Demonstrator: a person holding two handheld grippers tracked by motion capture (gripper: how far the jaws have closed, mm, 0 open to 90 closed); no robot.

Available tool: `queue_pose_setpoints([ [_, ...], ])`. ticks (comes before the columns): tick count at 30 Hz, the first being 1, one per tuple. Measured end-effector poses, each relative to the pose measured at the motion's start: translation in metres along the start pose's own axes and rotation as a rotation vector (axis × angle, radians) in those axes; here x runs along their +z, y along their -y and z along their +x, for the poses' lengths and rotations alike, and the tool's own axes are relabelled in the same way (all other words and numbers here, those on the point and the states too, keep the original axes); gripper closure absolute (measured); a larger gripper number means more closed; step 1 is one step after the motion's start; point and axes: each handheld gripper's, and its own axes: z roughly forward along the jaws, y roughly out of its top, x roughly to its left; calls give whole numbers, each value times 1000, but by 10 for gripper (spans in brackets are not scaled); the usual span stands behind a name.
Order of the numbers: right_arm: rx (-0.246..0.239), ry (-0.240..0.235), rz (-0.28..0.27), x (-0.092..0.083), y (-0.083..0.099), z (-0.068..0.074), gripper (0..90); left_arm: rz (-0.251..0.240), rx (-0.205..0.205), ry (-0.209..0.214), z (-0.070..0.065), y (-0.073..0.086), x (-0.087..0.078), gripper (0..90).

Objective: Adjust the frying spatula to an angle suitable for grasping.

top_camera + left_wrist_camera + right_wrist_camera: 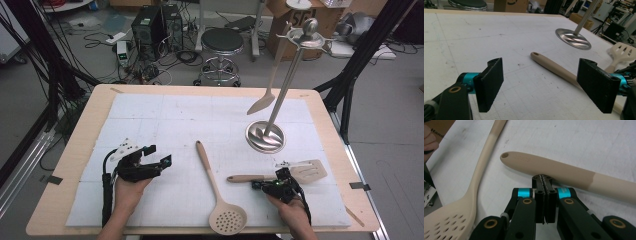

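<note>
Skimmer [220, 200] mid-table, slotted turner [295, 173] to its right, utensil stand [265, 136] behind the turner

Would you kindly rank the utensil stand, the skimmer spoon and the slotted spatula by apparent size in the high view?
1. Utensil stand, plainly largest.
2. Skimmer spoon.
3. Slotted spatula, smallest, though its handle is partly covered by the right tongs, so the gap is unsure.

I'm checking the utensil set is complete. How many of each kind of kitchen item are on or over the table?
Slotted turner: 1, lying by the right tool.
Skimmer: 1, lying mid-table.
Spatula: 1, hanging from the stand.
Metal utensil stand: 1.
Total: 4
</note>
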Motion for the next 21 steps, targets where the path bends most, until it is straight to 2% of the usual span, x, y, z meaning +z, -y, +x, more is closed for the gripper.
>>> queue_pose_setpoints([
  [2,-2,5,-20,1,-3,0,900,3,1,1,0,0,0,222],
  [5,12,-11,-17,3,-5,-3,900,3,0,1,0,0,0,222],
  [11,4,4,-21,4,-7,-2,900,4,3,4,0,0,1,222],
  [13,11,12,-9,5,-7,1,900,2,3,2,0,0,1,222],
  [16,-15,7,23,11,-6,8,900,7,4,-3,1,0,1,222],
  [21,-4,-24,38,20,-11,11,900,6,0,-2,0,0,1,222],
])
